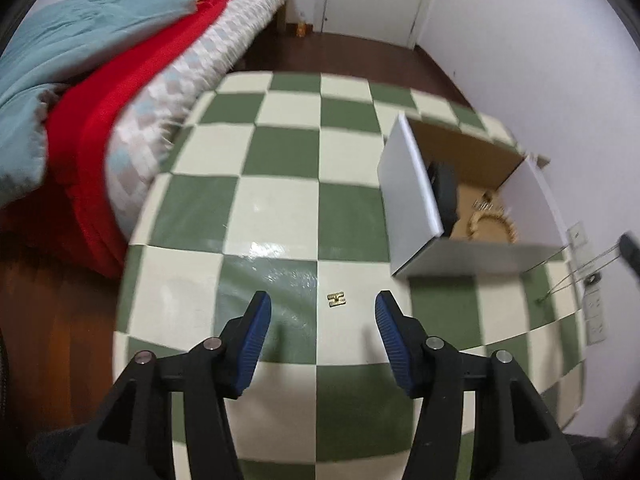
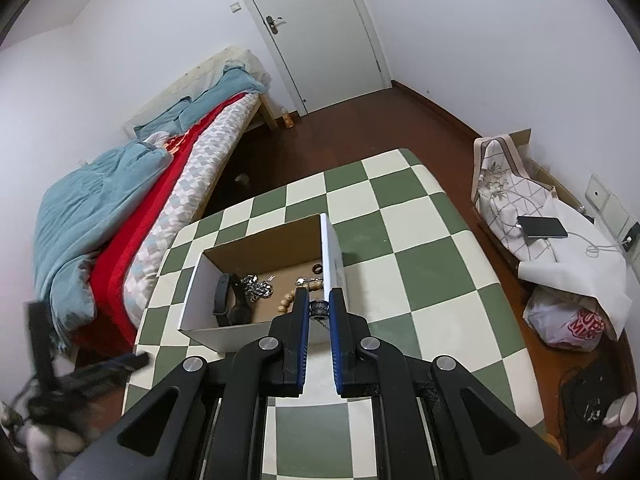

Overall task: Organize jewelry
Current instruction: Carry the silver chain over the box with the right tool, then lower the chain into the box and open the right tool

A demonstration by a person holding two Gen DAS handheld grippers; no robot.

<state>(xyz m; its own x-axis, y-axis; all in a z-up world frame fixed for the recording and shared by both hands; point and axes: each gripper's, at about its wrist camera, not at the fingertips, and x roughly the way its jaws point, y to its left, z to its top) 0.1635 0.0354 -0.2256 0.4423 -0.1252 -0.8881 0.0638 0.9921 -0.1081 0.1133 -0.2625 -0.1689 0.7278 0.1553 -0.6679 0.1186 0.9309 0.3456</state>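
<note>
- The left gripper [image 1: 323, 306], black with ribbed blue pads [image 1: 256, 344], hangs released over a green-and-cream checkered tabletop [image 1: 280, 208], its two fingers spread wide apart.
- Just ahead of that gap, slightly right of centre, a small gold clasp-shaped jewelry piece [image 1: 336, 299] lies flat on the tabletop, touching neither pad.
- Farther ahead and to the right of the left gripper stands an open white cardboard box with a brown inside [image 1: 416, 200]. A black band [image 1: 444, 196] leans on its near wall, and a loop of pale wooden beads [image 1: 494, 226] lies on its floor.
- Thin wires cross the tabletop at the far right of the left wrist view; what they belong to is unclear.
- The right gripper [image 2: 319, 312], of the same black and blue build, is clenched on a small dark round ridged piece [image 2: 319, 308] caught between its tips, just above the near right corner of the box [image 2: 224, 330].
- Beyond the right gripper's tips, inside the box, lie a black band [image 2: 222, 294] at left, a heap of silver chain [image 2: 256, 286] in the middle, wooden beads [image 2: 290, 298] closest to the tips, and a dark ring [image 2: 317, 268] at the back.
- Far off to the left in both views is a bed with a teal blanket and red cover [image 2: 120, 200].
- Farthest ahead in the right wrist view is a closed white door [image 2: 316, 32].
</note>
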